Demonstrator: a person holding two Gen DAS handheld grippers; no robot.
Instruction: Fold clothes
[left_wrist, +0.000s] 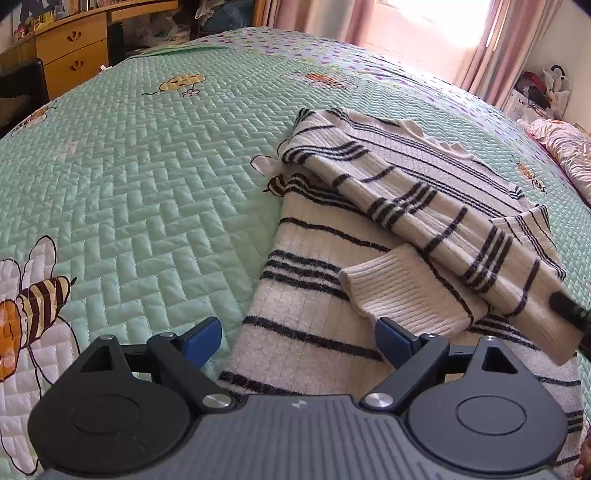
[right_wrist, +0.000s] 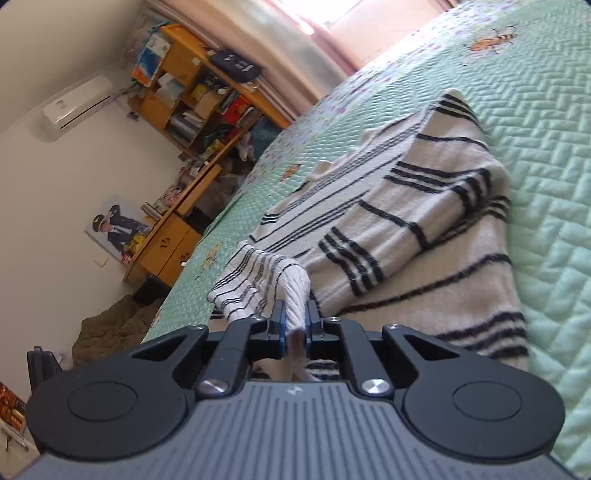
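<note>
A cream sweater with black stripes (left_wrist: 314, 295) lies on the bed, one sleeve (left_wrist: 424, 206) folded slantwise across its body and a ribbed cuff (left_wrist: 399, 291) resting on top. My left gripper (left_wrist: 297, 328) hangs just above the sweater's left side, jaws wide apart and holding nothing. In the right wrist view my right gripper (right_wrist: 295, 308) is shut on a ribbed white edge (right_wrist: 293, 288) of the sweater (right_wrist: 424, 221), lifted a little off the bed. Its black tip (left_wrist: 569, 310) shows at the right edge of the left wrist view.
The green quilt with bee prints (left_wrist: 147, 184) spreads wide to the left of the sweater. A wooden desk with drawers (left_wrist: 70, 55) and shelves (right_wrist: 192, 96) stand beyond the bed. Pink bedding (left_wrist: 561, 147) lies at the far right, and curtains (left_wrist: 495, 37) hang behind.
</note>
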